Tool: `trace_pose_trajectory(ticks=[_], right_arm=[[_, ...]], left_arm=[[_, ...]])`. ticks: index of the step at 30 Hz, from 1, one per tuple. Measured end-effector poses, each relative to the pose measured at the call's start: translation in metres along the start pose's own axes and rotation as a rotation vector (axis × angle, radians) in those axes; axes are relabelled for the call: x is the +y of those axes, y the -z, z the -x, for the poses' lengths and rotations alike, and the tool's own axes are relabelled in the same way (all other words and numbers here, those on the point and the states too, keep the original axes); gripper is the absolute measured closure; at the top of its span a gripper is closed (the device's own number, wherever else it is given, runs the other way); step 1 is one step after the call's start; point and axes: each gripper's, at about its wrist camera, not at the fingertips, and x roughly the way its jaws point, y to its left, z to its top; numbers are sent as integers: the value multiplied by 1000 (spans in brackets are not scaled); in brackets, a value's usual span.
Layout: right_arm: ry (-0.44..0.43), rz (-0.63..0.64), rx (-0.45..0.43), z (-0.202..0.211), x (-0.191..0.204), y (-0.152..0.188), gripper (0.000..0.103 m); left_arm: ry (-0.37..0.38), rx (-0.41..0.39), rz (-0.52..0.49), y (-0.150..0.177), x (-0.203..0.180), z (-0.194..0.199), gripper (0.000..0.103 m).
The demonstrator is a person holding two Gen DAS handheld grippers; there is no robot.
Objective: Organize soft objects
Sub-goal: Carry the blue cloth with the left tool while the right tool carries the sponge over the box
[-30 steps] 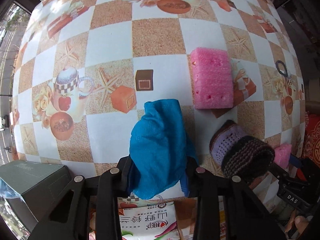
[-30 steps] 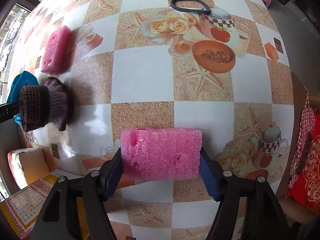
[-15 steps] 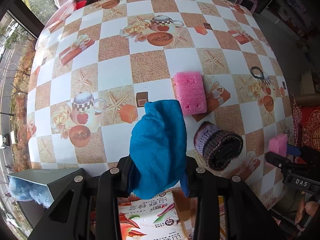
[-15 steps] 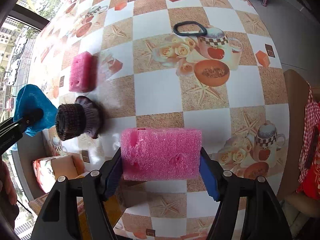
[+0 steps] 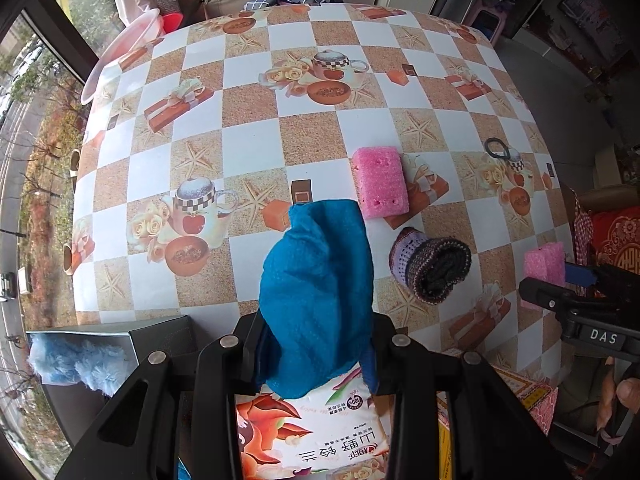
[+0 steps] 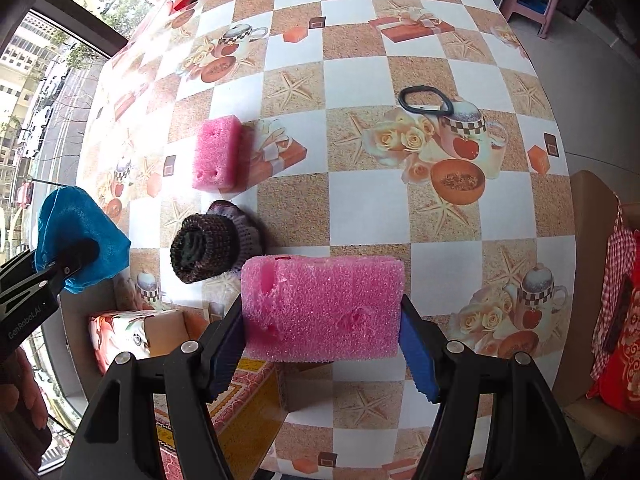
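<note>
My left gripper (image 5: 316, 340) is shut on a bunched blue cloth (image 5: 316, 292), which hangs high above the table's near edge; the right wrist view shows that cloth (image 6: 76, 236) at far left. My right gripper (image 6: 322, 336) is shut on a pink sponge (image 6: 324, 308), held by its two ends above the table. That sponge (image 5: 544, 264) also shows at the right of the left wrist view. A second pink sponge (image 5: 382, 182) (image 6: 216, 152) lies flat on the checked tablecloth. A rolled purple and brown knitted piece (image 5: 430, 270) (image 6: 212, 244) lies near it.
A black hair tie (image 6: 424, 100) lies on the cloth at the right. Below the near table edge are a printed carton (image 5: 316, 428), a dark box (image 5: 132, 340) with blue fluff, and a yellow patterned box (image 6: 240, 408). A pink basin (image 5: 120, 52) sits at the far left corner.
Both grippers have risen with their loads; the table looks smaller and farther in both views, and its far edge and the room beyond have come into sight.
</note>
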Motion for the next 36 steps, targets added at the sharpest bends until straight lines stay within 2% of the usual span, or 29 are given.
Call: trace_pose_trajectory(ticks=[8,18,32,36], right_arm=[[-24,61,-41,26,30,2,32],[-76,199,-86,56,100,9,32],[-95,359,-46,60,174,59,32],[-81,393,-27,58,189,76,32]], left_arm=[[6,-37,-20,18,4,21,64],[16,-78,16,45,28,48,64],[56,-120,67,101,63,79,64],[47,-166,72,120,74,95,64]])
